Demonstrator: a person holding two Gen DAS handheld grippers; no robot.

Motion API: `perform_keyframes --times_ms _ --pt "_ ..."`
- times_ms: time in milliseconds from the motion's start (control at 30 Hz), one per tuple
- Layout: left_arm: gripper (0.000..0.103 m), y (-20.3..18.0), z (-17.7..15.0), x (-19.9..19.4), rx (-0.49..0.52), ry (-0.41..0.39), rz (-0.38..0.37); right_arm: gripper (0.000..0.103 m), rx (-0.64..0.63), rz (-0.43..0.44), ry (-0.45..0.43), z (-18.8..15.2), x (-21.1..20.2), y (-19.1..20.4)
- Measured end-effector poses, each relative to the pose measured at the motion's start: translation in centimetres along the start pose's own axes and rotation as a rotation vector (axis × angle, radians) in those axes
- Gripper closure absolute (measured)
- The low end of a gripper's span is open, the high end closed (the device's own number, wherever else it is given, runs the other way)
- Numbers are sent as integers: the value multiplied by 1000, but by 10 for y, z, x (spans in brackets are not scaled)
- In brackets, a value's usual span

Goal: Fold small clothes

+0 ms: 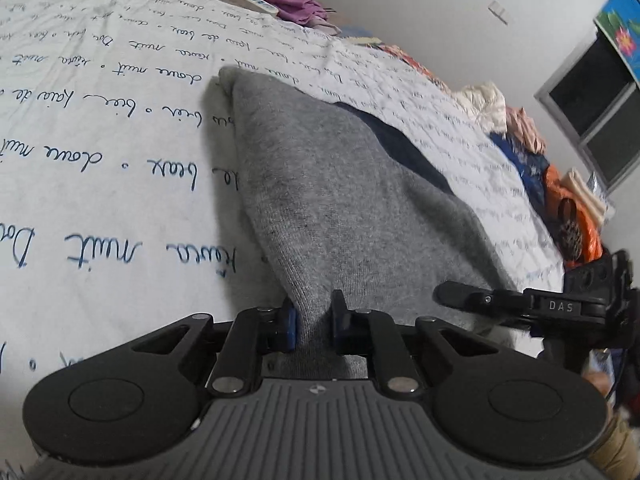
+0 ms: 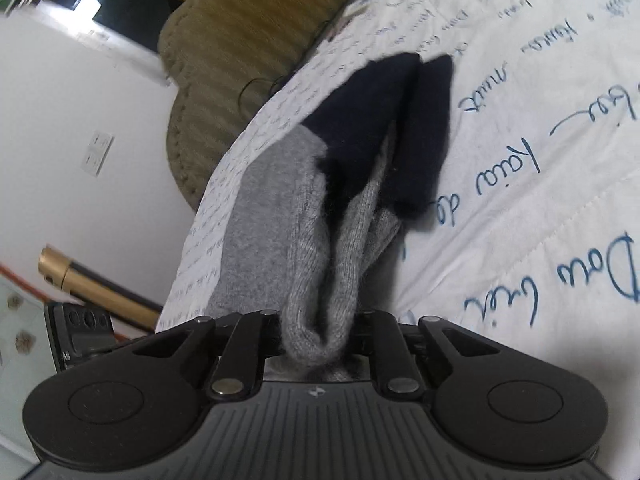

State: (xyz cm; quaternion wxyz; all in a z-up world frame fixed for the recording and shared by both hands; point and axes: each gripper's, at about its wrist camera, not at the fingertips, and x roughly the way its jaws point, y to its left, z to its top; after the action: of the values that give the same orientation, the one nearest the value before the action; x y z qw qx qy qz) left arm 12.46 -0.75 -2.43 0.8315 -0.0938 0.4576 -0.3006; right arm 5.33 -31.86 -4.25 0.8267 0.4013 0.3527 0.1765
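A grey knit garment with navy parts (image 1: 340, 200) lies on a white bed cover with blue script (image 1: 100, 128). My left gripper (image 1: 313, 326) is shut on the near grey edge of it, the cloth pinched between the blue pads. The right gripper shows in the left wrist view (image 1: 520, 304) just to the right, at the same edge. In the right wrist view my right gripper (image 2: 320, 336) is shut on a bunched grey fold of the garment (image 2: 320, 272). Its navy ends (image 2: 384, 128) stretch away over the bed cover (image 2: 540, 220).
A pile of colourful clothes (image 1: 540, 168) lies along the bed's right edge below a window (image 1: 592, 108). A white power strip (image 1: 252, 0) and purple cloth (image 1: 296, 4) lie at the far end. A tan ribbed cushion (image 2: 240, 60) and a white wall (image 2: 80, 140) stand beside the bed.
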Motion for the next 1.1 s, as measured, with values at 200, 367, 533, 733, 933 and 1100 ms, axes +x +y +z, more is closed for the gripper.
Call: perform_keyframes --times_ms 200,367,533,733,933,1100 --pt "54 -23 -6 -12 132 -70 192 77 -121 -143 5 -4 -5 19" --pt "32 -49 -8 -19 240 -144 400 74 -341 -387 -208 -17 -30 68" --pt "27 -57 -20 -5 205 -141 485 74 -464 -354 -226 -34 -17 92" --pt "20 -62 -35 -3 214 -160 529 75 -446 -444 -103 -50 24 74" --pt "19 -63 -38 -6 199 -160 527 72 -447 -420 -136 -55 6 84" --pt "17 -64 -44 -7 195 -167 531 73 -439 -458 -121 -62 14 78"
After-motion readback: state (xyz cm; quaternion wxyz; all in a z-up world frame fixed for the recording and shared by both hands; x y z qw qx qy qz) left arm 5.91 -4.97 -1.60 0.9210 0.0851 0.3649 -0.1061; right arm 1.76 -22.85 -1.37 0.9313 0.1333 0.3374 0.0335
